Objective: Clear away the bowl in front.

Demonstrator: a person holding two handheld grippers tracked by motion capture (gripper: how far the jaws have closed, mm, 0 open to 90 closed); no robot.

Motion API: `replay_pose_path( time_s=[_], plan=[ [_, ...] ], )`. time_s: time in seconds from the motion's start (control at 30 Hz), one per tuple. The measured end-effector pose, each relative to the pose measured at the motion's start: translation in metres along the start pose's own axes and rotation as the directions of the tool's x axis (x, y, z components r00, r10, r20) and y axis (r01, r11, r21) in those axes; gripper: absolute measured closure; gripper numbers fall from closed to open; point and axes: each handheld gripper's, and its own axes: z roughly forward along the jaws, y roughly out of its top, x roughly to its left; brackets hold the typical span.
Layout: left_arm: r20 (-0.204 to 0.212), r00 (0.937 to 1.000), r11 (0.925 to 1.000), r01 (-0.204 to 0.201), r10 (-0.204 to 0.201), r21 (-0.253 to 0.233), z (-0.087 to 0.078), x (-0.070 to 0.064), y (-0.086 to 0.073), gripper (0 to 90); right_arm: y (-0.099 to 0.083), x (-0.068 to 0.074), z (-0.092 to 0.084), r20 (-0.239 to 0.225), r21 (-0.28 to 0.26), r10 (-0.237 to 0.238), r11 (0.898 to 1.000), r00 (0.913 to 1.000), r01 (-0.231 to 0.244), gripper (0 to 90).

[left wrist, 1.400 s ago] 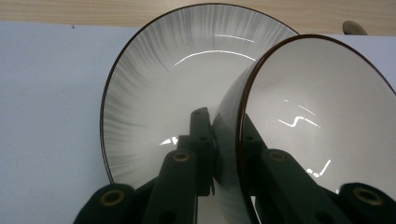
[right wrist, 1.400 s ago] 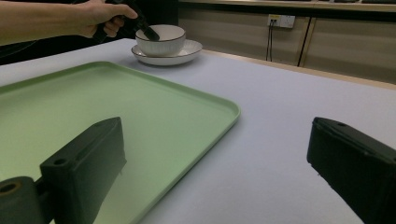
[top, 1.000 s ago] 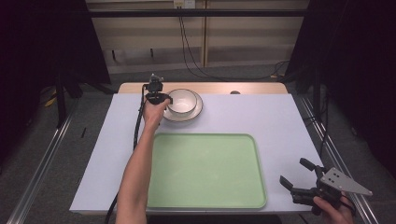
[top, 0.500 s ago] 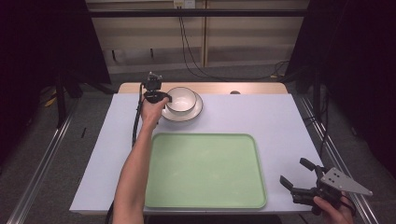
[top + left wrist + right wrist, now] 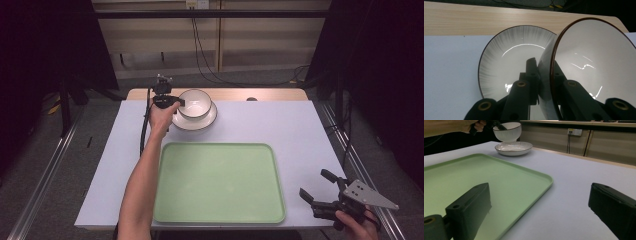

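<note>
Since the earlier frames: hardly any change, bowl [image 5: 195,102] maybe a touch higher over the plate [image 5: 194,120], right hand parked in the same spot.

Far left side of the surface [image 5: 310,130]: left gripper [image 5: 176,102] clamped on the bowl's rim, one of the fingers [image 5: 532,75] outside the wall, the other inside, rim pinched between them. Seen through the left gripper view, bowl [image 5: 596,67] tilted on edge, glossy white inside with a thin dark brown rim line. Just behind it, the plate [image 5: 509,57], round and shallow, glazed white with fine grey streaks fanning out toward a dark rim. From the right gripper view, bowl [image 5: 507,131] raised clear of the plate [image 5: 514,147], directly above it.

Centre: green tray [image 5: 220,182], smooth, matte, rounded corners, raised lip, well apart from bowl and plate. Pale, flat cloth-like covering over the surface, a strip of light wood at the far edge.

Far right, near corner: right gripper [image 5: 317,187] off the tray's edge, fingers [image 5: 471,207] spread wide apart, gripping nothing.
</note>
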Motion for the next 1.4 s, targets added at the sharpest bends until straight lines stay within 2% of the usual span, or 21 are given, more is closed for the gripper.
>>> replay_pose_path(
  time_s=[0.17,0.43,0.47,0.57,0.6,0.63,0.8,0.9,0.93,1.07,1.17,1.4],
  plan=[
    [-0.005,0.9997,0.9997,-0.023,0.023,0.001,-0.002,-0.004,-0.001,82.0,0.0,-0.001,-0.001,-0.001,0.002,-0.001,1.0,1.0,0.001,3.6],
    [0.028,0.9984,0.9987,-0.05,0.05,0.001,-0.014,-0.01,-0.003,81.9,0.0,0.0,0.0,-0.005,-0.001,-0.004,1.0,1.0,0.004,3.6],
    [0.042,0.9973,0.9981,-0.06,0.061,-0.012,-0.017,-0.012,-0.004,81.8,0.0,0.0,0.0,-0.001,-0.001,-0.002,1.0,1.0,0.002,3.6],
    [0.059,0.9954,0.9972,-0.074,0.075,-0.012,-0.02,-0.014,-0.005,81.6,0.0,0.0,0.0,0.002,0.004,-0.001,1.0,1.0,0.001,3.6],
    [0.063,0.9956,0.9975,-0.068,0.069,-0.021,-0.02,-0.017,-0.005,81.8,0.0,0.0,0.001,0.001,0.006,0.001,1.0,1.0,-0.001,3.6],
    [0.068,0.9943,0.9966,-0.081,0.082,-0.014,-0.021,-0.018,-0.005,81.8,0.0,0.0,0.001,0.0,0.005,0.002,1.0,1.0,-0.002,3.6],
    [0.092,0.9914,0.9954,-0.091,0.093,-0.033,-0.025,-0.026,-0.005,81.8,0.0,0.0,0.0,0.001,0.001,-0.001,1.0,1.0,0.001,3.6],
    [0.098,0.9903,0.9949,-0.096,0.099,-0.029,-0.026,-0.028,-0.006,81.8,0.0,0.0,-0.001,-0.001,0.002,-0.002,1.0,1.0,0.002,3.6],
    [0.102,0.9886,0.9939,-0.109,0.11,-0.016,-0.027,-0.029,-0.006,81.8,0.0,0.0,-0.001,-0.002,0.002,-0.004,1.0,1.0,0.004,3.6],
    [0.102,0.9872,0.9924,-0.122,0.123,-0.02,-0.028,-0.034,-0.009,81.8,0.0,0.001,0.0,0.001,0.003,-0.001,1.0,1.0,0.001,3.6],
    [0.118,0.9827,0.9898,-0.142,0.142,-0.01,-0.029,-0.038,-0.01,81.8,0.0,0.001,0.0,0.0,0.003,-0.006,1.0,1.0,0.006,3.6],
    [0.141,0.978,0.9881,-0.154,0.153,-0.01,-0.029,-0.049,-0.012,81.8,0.001,0.001,0.0,0.0,-0.002,0.001,1.0,1.0,-0.001,3.6]
  ],
)
